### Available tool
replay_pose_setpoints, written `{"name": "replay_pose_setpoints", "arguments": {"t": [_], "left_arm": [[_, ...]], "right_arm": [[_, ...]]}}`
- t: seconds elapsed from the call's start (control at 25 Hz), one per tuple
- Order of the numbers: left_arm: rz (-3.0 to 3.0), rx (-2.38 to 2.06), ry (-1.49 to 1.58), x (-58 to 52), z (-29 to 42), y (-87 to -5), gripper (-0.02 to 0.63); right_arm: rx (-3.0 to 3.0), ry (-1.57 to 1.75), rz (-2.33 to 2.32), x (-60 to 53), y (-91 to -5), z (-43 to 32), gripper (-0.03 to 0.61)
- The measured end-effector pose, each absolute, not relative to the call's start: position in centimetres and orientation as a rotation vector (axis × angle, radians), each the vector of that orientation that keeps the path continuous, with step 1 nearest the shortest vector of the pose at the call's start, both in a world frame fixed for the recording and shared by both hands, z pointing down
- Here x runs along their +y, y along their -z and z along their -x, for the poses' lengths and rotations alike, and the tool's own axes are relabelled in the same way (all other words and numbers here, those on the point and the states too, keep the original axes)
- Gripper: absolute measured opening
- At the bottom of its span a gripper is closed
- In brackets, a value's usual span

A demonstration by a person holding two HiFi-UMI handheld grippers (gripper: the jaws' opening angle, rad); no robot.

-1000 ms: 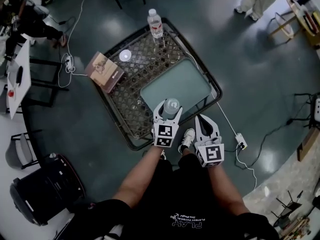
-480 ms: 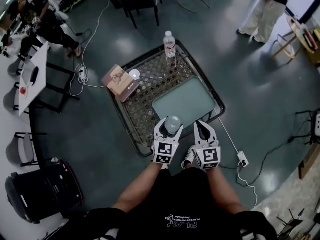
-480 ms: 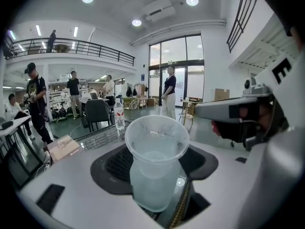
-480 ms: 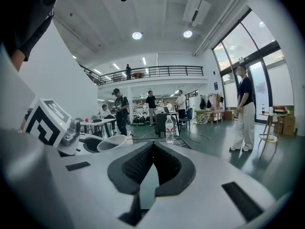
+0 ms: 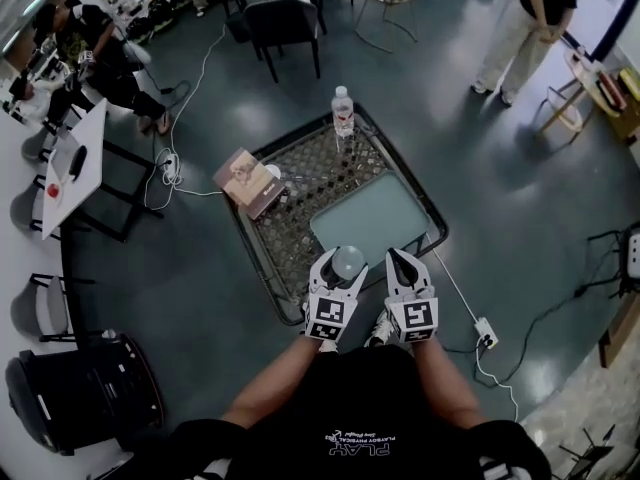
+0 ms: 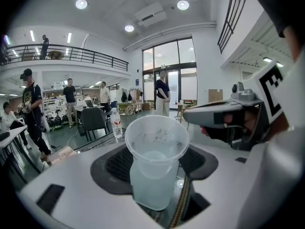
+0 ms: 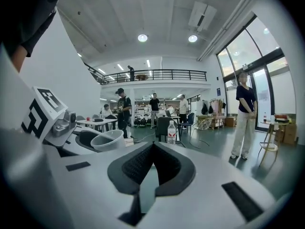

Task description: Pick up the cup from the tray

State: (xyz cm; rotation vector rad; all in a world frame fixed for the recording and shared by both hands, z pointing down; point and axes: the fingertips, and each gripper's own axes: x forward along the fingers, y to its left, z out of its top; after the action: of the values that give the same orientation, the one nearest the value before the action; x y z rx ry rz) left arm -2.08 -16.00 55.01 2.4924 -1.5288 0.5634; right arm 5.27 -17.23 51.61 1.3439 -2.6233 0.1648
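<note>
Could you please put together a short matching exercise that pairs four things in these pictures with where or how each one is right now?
Things:
1. cup
2. water bottle
3. tray
4. right gripper

States:
A. jaws together, nothing between them
B. standing upright at the far corner of the table
C. held between the jaws of the left gripper
D. lying flat on the table, pale green

Pairs: 1-C, 2-B, 3-D, 4-A
</note>
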Motion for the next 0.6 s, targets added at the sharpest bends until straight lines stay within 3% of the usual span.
{"name": "replay_pose_setpoints", "arguments": {"t": [0.6], "left_arm": [[-2.481, -1.552, -0.529, -15.5, 2.8, -53.7, 0.298]], "right_arm": [[-2.64, -0.105, -1.306, -16.1, -50.4, -4.1, -0.003]]}}
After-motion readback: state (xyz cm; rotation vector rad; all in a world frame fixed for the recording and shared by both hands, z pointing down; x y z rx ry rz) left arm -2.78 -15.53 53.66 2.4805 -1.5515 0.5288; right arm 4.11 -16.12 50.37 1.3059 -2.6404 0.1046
